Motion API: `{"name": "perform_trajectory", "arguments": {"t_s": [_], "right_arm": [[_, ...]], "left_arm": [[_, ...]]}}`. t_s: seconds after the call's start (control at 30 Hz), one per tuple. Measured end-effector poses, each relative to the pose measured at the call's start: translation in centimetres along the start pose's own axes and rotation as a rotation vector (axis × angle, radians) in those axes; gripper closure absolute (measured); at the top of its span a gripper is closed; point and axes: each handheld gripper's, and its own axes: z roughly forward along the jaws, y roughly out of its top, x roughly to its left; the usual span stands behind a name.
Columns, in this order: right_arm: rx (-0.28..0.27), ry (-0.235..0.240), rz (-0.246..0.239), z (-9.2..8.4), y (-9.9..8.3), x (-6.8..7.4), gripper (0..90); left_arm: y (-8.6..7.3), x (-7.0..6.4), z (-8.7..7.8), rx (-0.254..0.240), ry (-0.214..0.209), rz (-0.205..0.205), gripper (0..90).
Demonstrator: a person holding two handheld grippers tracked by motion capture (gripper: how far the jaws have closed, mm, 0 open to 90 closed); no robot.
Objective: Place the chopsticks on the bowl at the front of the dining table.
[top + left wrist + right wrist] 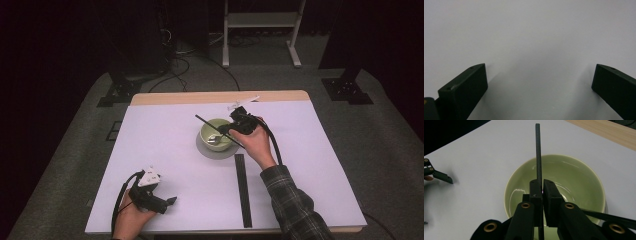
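Note:
A pale green bowl (207, 131) (579, 177) stands on a grey saucer (212, 152) near the middle of the white-covered table (165, 150). My right gripper (225, 131) (542, 185) hovers over the bowl's near rim, shut on a thin black stick (205, 121) (537, 150). The stick points out across the bowl and past its far rim. My left gripper (172, 201) (540, 75) rests low at the table's front left. Its jaws stand wide open with bare white cover between them.
A long flat black strip (242, 190) lies on the table in front of the bowl, running toward the front edge. A bare wooden band (220, 97) (609, 131) marks the far edge. A white stand (260, 30) and cables are on the floor beyond.

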Motion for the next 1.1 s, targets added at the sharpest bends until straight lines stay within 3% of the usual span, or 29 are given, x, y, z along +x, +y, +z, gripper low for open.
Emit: {"name": "perform_trajectory", "arguments": {"t_s": [0.33, 1.1], "right_arm": [[0.011, 0.004, 0.002, 1.4, 0.9, 0.4, 85.6], [0.035, 0.013, 0.011, 3.4, 0.7, 0.9, 85.5]], "left_arm": [[0.0, 0.0, 0.0, 0.002, 0.000, 0.001, 0.0], [0.0, 0.0, 0.0, 0.002, 0.001, 0.002, 0.0]]}}
